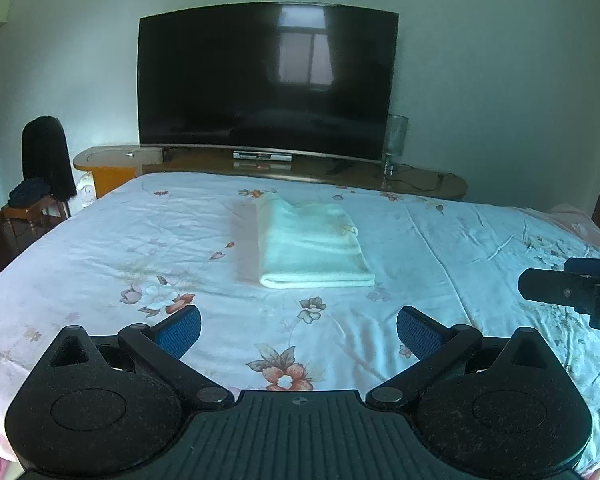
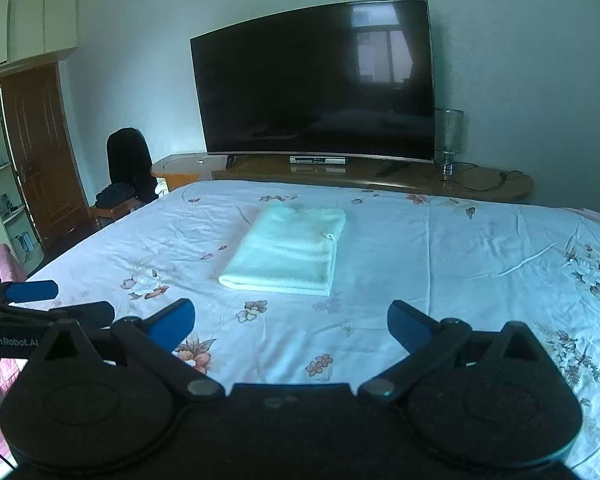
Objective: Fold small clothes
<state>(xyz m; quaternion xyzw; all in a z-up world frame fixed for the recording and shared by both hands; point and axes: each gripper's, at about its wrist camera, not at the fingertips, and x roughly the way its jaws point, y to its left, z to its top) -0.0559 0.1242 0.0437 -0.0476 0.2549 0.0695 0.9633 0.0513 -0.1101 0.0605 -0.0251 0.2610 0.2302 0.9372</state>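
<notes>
1. The pale green cloth (image 1: 314, 244) lies near the middle of the bed, already folded into a neat rectangle with its thick folded edge facing the grippers. A small loop tag shows on its top layer, toward the right side.
2. It rests on the floral bedsheet (image 1: 100, 248), which is wrinkled, most of all out to the right of the cloth.
3. The left gripper (image 1: 299, 332) hangs above the sheet on the near side of the cloth, jaws spread wide, holding nothing and clear of the fabric.
4. The right gripper (image 2: 291, 326) sits just beside it, jaws likewise wide apart and empty, also short of the cloth.
5. Beyond the foot of the bed stand the dark television (image 1: 268, 80) on its wooden stand (image 1: 420, 180), a glass lamp (image 1: 396, 136) to the right, and a chair (image 1: 40, 184) draped with dark clothing to the left.
6. Likely risks from here, as I judge it: a finger sliding under the folded edge could also pinch the loose bedsheet and drag it up. Catching only the top layer would peel the fold open. Uneven lifting by the two grippers would skew the rectangle.
</notes>
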